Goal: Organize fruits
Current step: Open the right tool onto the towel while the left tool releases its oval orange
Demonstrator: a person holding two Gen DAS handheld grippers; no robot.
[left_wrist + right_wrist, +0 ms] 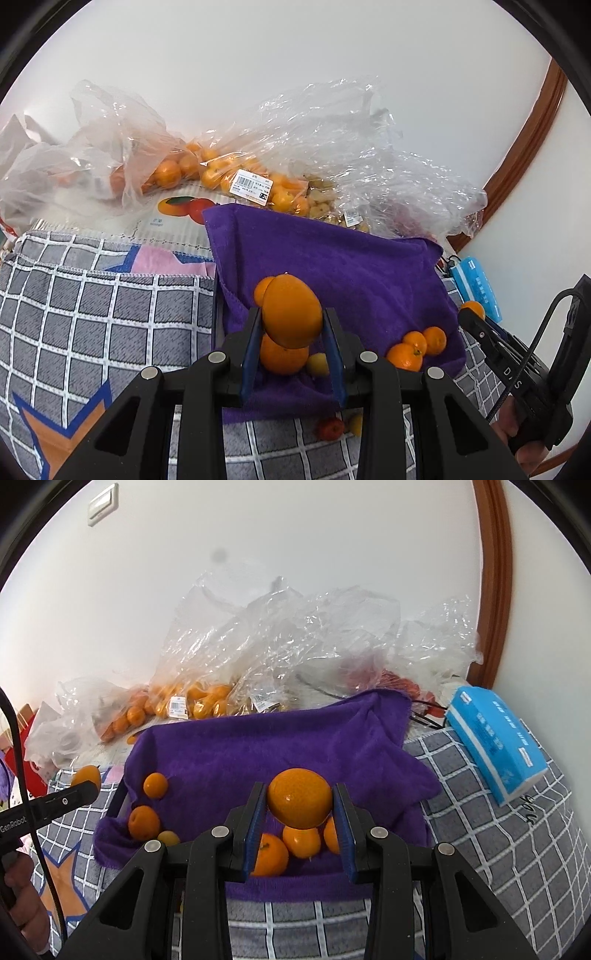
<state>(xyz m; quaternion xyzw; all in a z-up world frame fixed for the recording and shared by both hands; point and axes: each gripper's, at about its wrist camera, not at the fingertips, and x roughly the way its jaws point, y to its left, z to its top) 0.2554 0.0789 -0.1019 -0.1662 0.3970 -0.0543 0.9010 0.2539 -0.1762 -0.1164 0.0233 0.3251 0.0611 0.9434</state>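
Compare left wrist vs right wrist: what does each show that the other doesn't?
Left wrist only: the left claw shut on an orange, a small red fruit on the checked cloth, and a fruit picture card.

Right wrist only: the right claw shut on its own orange, and a wall switch.

Both: purple towel with loose oranges, bagged oranges, blue tissue pack, brown door frame.
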